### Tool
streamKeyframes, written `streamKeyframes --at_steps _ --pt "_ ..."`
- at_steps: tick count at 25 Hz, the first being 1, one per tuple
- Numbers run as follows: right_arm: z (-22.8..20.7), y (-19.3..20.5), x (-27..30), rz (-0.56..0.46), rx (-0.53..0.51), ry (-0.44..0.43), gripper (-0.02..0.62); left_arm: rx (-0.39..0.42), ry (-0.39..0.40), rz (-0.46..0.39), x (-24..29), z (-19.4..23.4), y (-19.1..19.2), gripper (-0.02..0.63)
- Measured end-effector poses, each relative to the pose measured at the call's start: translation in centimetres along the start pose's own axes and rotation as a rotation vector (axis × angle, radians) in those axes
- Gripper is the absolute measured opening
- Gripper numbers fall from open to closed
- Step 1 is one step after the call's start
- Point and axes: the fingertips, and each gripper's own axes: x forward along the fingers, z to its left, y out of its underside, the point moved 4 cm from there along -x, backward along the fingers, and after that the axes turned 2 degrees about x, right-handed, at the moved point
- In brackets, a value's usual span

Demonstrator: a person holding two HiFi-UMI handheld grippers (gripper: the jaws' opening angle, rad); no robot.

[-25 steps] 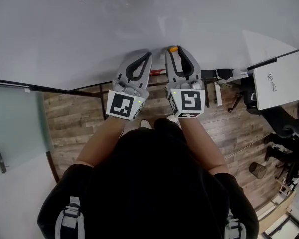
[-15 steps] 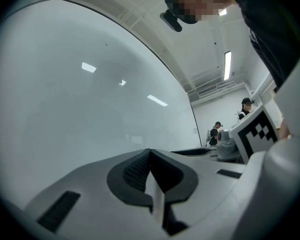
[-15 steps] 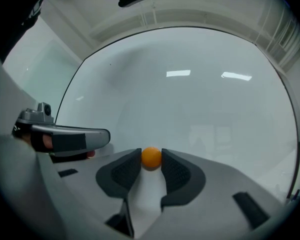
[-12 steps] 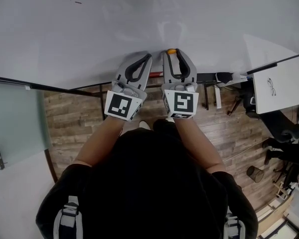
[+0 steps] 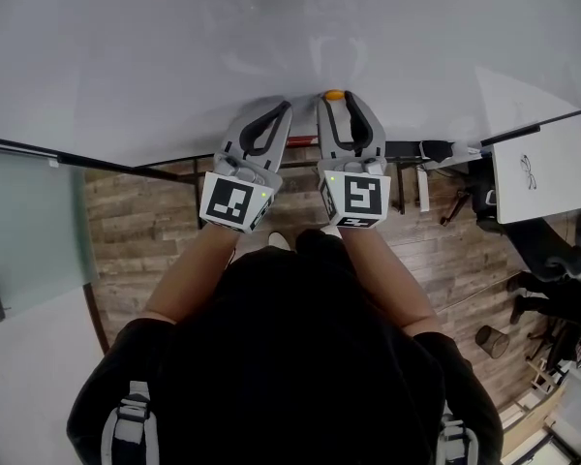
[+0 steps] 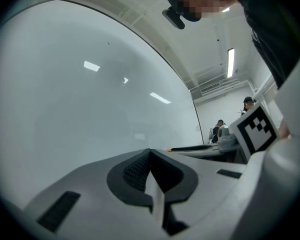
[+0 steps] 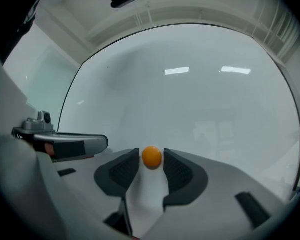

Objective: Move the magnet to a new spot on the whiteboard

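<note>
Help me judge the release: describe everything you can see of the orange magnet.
The magnet is a small, round, smooth orange piece, plastic-looking, with no markings visible. It sits against the whiteboard, near its lower edge, right between the tips of the right gripper. Those jaws are opening; a thin gap seems to show on each side, so the pads do not appear to press it. Nothing else touches it.

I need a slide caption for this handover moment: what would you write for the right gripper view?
The right gripper is opening its jaws around the orange magnet on the whiteboard.
</note>
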Motion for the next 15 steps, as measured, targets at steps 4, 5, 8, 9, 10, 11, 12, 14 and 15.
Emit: streamKeyframes --at_steps 4,5,8,9,10,11,12,14,15 --pt "-0.2 -0.9 -0.7 -0.013 0.021 -0.051 0.150 0.007 0.000 -0.001 -0.2 0.4 -0.2 0.002" --pt "-0.1 -1.2 -1.1 -0.013 0.021 -0.075 0.150 0.006 0.005 -0.001 -0.4 0.4 -0.3 0.002" --pt "0.0 -1.8 -2.4 -0.004 0.009 -0.139 0.150 0.005 0.027 0.004 -1.2 0.2 -0.7 0.002" --pt "0.0 -2.0 -2.9 -0.002 0.003 -0.152 0.147 0.005 0.038 0.005 -1.4 0.1 -0.8 0.002" --pt "-0.1 -2.1 -3.2 -0.002 -0.001 -0.164 0.141 0.006 0.050 0.006 -1.6 0.0 -0.9 0.002" --pt "-0.2 -2.1 -3.6 -0.001 -0.004 -0.174 0.130 0.009 0.063 0.006 -1.7 -0.2 -1.0 0.002" --pt "-0.2 -2.0 -4.0 -0.001 -0.004 -0.183 0.117 0.013 0.075 0.007 -2.0 -0.4 -1.1 0.002" --pt "-0.2 -1.8 -5.0 0.004 -0.002 -0.198 0.058 0.023 0.096 0.013 -2.5 -1.0 -1.1 0.002" --pt "-0.1 -1.8 -5.5 0.006 0.000 -0.207 0.020 0.028 0.106 0.013 -2.8 -1.3 -1.1 0.002"
